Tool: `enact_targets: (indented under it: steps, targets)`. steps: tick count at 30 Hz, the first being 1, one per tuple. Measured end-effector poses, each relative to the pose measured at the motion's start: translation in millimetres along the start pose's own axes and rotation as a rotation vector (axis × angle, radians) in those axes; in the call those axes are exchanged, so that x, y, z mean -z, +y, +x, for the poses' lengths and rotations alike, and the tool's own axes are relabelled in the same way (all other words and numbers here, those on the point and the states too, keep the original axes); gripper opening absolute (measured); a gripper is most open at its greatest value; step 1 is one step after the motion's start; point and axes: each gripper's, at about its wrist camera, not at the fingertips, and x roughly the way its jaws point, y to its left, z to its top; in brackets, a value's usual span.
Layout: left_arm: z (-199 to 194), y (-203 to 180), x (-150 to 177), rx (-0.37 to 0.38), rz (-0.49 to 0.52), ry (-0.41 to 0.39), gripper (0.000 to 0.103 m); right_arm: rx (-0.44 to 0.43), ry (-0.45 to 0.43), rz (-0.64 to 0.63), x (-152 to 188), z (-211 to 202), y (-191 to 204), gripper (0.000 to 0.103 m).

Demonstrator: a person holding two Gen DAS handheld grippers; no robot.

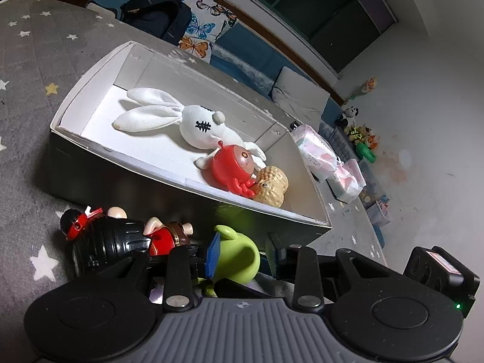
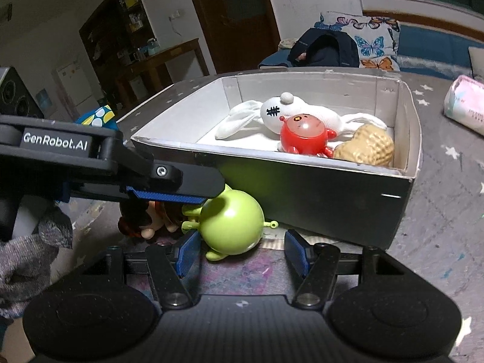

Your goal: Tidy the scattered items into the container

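Green toy (image 2: 231, 222) on grey star rug (image 1: 27, 69) beside box (image 2: 317, 199) holding rabbit (image 1: 169, 115), red figure (image 1: 231, 166), peanut (image 1: 270, 189); left tool (image 1: 239, 255) agape around it; right tool (image 2: 242, 249) agape, left pad touching it.

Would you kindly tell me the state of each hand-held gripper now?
Left hand-held gripper: open around the glossy green round toy, not visibly clamping it.
Right hand-held gripper: open, empty.

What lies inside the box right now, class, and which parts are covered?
Inside the box lie a white rabbit plush, a red round toy resting on the rabbit, and a peanut toy beside it. The red toy covers part of the rabbit's body; the near wall hides the floor's front strip.
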Motion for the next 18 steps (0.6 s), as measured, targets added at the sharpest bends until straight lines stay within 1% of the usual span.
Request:
enact_targets:
  steps: [18]
  targets:
    - [1.8,2.6,-2.1,0.011,-0.003,0.004,0.035,-0.031,-0.015,0.044,-1.3,6.3,0.7,0.062]
